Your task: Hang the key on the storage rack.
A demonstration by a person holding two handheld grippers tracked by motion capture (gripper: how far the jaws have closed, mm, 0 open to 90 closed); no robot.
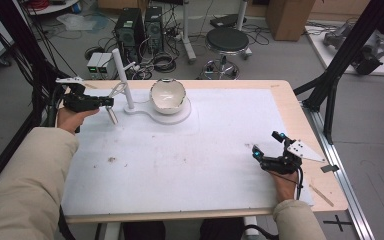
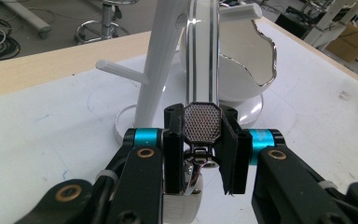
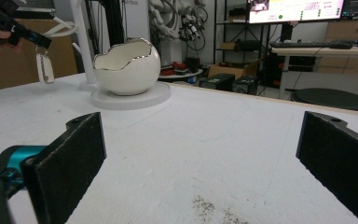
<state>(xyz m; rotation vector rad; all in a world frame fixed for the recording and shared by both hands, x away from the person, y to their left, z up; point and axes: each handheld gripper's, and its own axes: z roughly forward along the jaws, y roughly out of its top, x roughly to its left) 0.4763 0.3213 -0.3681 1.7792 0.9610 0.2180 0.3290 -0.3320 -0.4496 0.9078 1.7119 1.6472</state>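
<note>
High view shows the left tool point(image 1: 109, 102) near the far left corner of the white-covered worktop point(image 1: 180, 160), its jaws pressed together on a white watch with a silver-edged strap point(image 1: 112, 111), just beside the white branched jewellery stand point(image 1: 121, 75). The stand shares a flat white base with the white egg-shaped ceramic bowl with a jagged silver rim point(image 1: 167, 94).

In the left gripper view the pinch sits on the strap just under a dark hexagonal mesh-faced piece point(image 2: 202, 122). One run of strap rises away from the jaws towards the stand's post, and a white loop hangs below them. So the watch's long axis runs roughly along the tool's line of sight there; the right gripper view shows the lower part hanging nearly straight down under the jaws.

My reading is that the work is midway: the watch is held off the worktop right at the stand, but whether it rests on a branch I cannot tell, and letting go is not yet done.

The right tool point(image 1: 267, 150) rests near the worktop's near right corner, jaws spread wide with nothing between them.
</note>
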